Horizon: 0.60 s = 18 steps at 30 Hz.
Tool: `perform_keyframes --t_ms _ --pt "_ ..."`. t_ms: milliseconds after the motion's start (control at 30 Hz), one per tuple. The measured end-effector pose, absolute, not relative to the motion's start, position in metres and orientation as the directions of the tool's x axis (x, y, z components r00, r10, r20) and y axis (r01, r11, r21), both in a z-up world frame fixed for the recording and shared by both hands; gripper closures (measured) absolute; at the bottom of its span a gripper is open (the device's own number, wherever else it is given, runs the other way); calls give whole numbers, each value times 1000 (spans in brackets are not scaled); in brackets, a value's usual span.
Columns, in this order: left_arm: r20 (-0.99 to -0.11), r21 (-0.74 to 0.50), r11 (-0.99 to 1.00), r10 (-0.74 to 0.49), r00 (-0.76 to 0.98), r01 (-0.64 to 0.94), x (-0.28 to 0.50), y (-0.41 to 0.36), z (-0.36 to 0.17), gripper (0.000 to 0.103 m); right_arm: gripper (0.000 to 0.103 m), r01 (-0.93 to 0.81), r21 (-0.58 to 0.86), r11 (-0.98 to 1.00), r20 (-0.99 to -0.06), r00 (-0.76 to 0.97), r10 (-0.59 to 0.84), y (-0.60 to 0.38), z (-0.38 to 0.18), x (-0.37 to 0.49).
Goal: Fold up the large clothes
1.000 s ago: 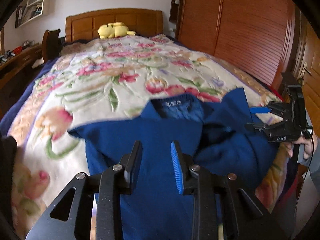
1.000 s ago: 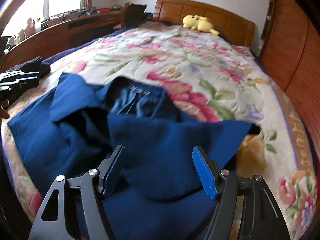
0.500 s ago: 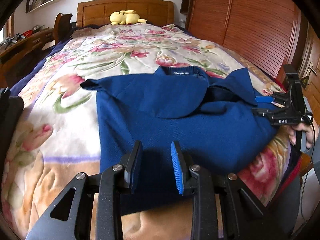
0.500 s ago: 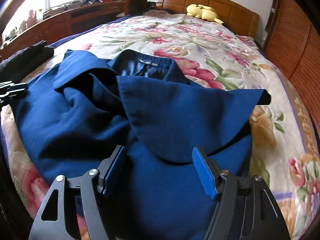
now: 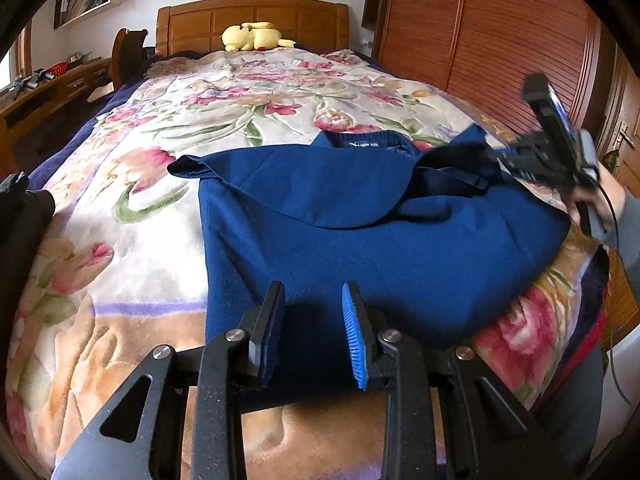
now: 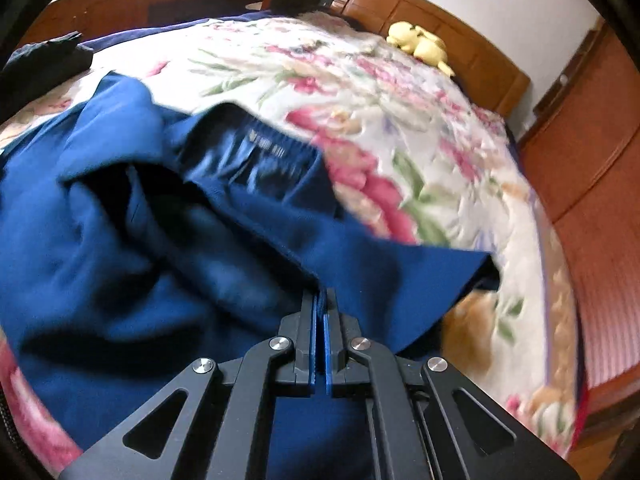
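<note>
On the bed, right gripper (image 6: 320, 300) now pinches sweater (image 5: 380, 248).

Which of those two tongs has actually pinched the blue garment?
The right tongs: their pads are closed on a fold of the blue garment. The left tongs stand apart above its hem, nothing between them.

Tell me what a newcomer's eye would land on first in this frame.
The blue garment lies partly folded at the near end of the floral blanket, one sleeve laid across its chest. The right gripper has its fingers shut on a fold of that cloth, while the left gripper hangs open over the hem. A yellow plush toy sits against the headboard.
</note>
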<state>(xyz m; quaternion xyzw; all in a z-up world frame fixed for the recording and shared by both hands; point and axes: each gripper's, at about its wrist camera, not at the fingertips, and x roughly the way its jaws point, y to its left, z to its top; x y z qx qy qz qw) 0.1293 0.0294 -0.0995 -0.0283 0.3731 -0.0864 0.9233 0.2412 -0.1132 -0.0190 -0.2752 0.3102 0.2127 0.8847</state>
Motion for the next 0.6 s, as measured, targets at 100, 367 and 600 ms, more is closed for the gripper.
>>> perform_keyframes --t_ms 100,367,600 --pt "-673 -116 986 -167 721 120 128 32 -97 73 101 -550 -350 759 -646 728 230 -96 -2 261" --pt "-659 -114 988 -154 737 105 125 42 -91 73 91 -515 -299 803 -606 753 257 -49 23 312" --pt "-663 -112 989 -146 735 95 123 49 -94 73 38 -495 -219 841 -553 773 311 -48 33 305"
